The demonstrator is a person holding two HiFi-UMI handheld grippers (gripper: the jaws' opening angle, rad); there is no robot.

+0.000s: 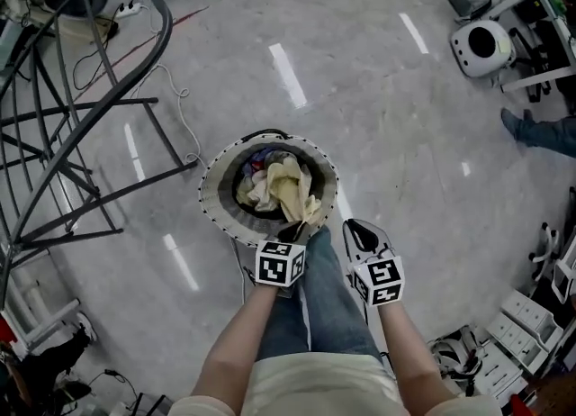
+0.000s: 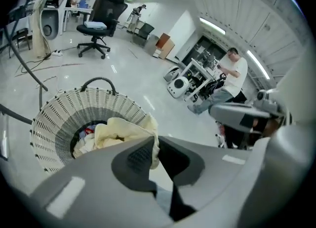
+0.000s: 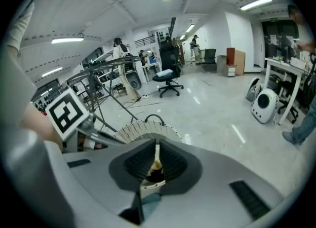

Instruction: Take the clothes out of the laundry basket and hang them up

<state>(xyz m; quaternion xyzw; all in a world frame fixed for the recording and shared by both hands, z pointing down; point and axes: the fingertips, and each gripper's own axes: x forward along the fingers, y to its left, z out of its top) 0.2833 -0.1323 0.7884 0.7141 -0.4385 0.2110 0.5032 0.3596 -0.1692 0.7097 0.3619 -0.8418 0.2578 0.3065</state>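
Grey polished floor (image 1: 387, 126), one white laundry basket (image 1: 216, 196) just ahead of us, both grippers at its near side.
We count one cream cloth (image 1: 286, 185) heaped on top in the basket, with blue and red bits under it. Its long axis runs from the basket's middle to the near rim, near end pointing at us. Left gripper (image 1: 295, 231) has its jaws clamped on that near end. Right gripper (image 1: 351, 227) sits just right of the basket, its jaws closed to a slit. A cream sliver shows in the slit, but we can't tell if it's pinched. Two marker cubes (image 1: 280, 266), each with black-and-white squares. One grey drying rack (image 1: 81, 135) stands at left.
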